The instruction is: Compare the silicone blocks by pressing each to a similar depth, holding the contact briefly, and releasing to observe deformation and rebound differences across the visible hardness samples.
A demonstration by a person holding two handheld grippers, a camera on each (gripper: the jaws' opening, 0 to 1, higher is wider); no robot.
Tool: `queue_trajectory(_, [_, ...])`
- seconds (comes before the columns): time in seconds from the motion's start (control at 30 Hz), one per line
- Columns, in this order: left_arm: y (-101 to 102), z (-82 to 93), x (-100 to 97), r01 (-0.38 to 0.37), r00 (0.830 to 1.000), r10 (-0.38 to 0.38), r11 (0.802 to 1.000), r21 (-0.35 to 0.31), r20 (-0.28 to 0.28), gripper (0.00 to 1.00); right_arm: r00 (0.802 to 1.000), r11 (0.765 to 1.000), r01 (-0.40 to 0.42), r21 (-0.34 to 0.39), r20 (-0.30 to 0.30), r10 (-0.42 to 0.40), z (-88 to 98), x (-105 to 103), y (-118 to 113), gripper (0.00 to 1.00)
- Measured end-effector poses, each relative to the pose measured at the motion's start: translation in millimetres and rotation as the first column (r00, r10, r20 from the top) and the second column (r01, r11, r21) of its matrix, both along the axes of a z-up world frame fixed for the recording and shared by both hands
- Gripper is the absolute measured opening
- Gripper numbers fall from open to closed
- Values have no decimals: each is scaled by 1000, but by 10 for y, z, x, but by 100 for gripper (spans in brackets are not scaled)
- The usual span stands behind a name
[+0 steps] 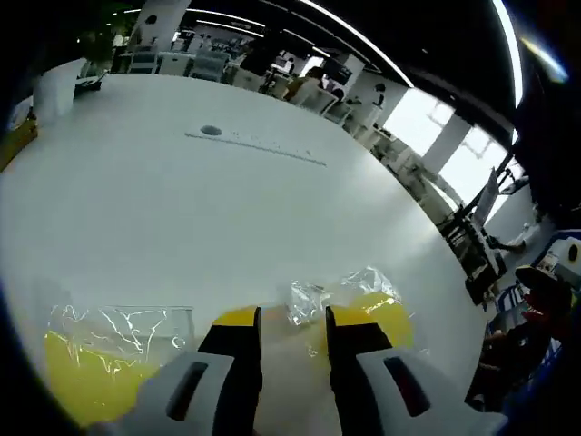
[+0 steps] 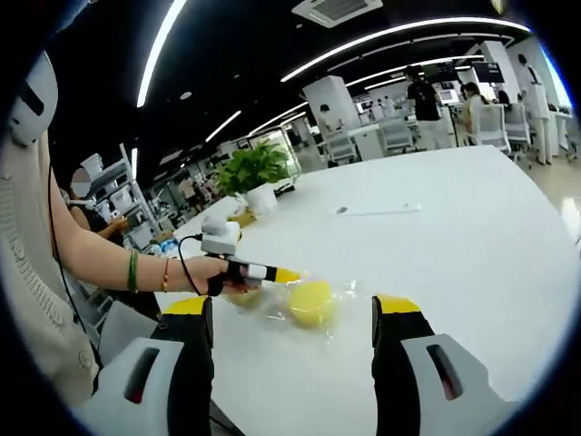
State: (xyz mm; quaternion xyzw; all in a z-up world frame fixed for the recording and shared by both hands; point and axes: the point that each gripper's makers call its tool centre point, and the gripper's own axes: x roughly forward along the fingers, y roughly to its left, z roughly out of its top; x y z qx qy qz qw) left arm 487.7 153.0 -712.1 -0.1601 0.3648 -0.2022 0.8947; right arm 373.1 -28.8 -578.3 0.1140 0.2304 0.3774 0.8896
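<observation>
Two yellow silicone blocks lie in crinkled clear wrap on the white table [image 1: 227,200]. In the left gripper view one block [image 1: 91,372] is at the lower left and the other [image 1: 386,313] just right of my jaws. My left gripper [image 1: 294,316] hovers low between them, its jaws a narrow gap apart with only wrap and table showing between. In the right gripper view a yellow block [image 2: 310,302] sits ahead of my right gripper [image 2: 295,307], which is wide open and holds nothing. The left gripper [image 2: 283,274] points its yellow tips at that block's left side.
A person's forearm [image 2: 118,263] with bracelets holds the left gripper. A potted plant [image 2: 254,173] stands at the table's far left. A small dark round mark [image 1: 211,131] lies farther out on the table. Desks, chairs and people fill the room behind.
</observation>
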Motion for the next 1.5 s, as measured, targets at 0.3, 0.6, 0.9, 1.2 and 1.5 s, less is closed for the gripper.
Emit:
queue_trajectory(0.3, [105,471,-453,83,993,-79,996,-42,92,34,999,1000,-7,12,31,6,216,-198,169,66])
queue_trajectory(0.6, [467,1104,-889,114,962,-98,992,-46,256,39,997,999,-50,4,55,50,293,-432,491,66])
queue_trajectory(0.9, [879,1468,-1329,74,932,-29,991,-111,362,53,998,994,-55,97,48,50,392,-673,692,69])
queue_trajectory(1.2, [1100,1708,-1852,145,887,-105,988,-55,449,57,992,989,-12,150,125,-7,542,-798,691,78])
queue_trajectory(1.5, [1389,1834,-1967,60,874,6,991,-121,486,57,991,988,-17,155,133,-3,514,-905,825,79])
